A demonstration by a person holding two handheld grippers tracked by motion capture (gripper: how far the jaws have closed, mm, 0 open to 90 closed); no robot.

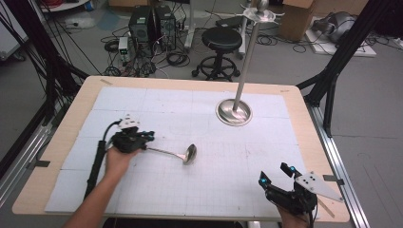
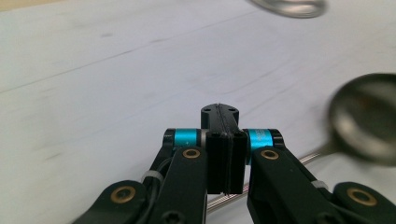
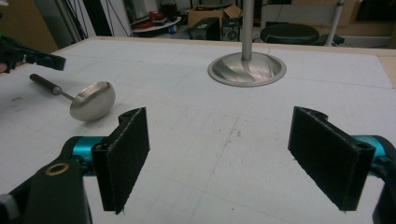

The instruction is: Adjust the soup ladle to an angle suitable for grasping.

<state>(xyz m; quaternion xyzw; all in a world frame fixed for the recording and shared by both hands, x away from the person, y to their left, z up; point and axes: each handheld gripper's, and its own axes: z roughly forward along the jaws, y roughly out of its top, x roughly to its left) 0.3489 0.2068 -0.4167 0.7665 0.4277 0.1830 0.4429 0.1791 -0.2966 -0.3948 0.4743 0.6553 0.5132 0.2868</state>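
Bench [image 1: 62, 142] w/ white gridded mat covering most of it. Tall steel stand [image 1: 234, 112] w/ round base sits toward far right of mat, pole upright, hooks at top. Ladle [image 1: 183, 154] lies on mat left of centre, bowl pointing right, handle running left into left gripper [image 1: 142, 142]. Left gripper: jaws pressed together; in left gripper view the thin handle passes under and beside the closed jaws, bowl [image 2: 364, 119] blurred at right, so looks pinched on handle end. Right gripper [image 1: 274, 175] near front right corner of bench, jaws spread wide, holding nothing, well apart from ladle; right gripper view looks between its pads [image 3: 123, 156] at stand base and ladle bowl [image 3: 92, 101].
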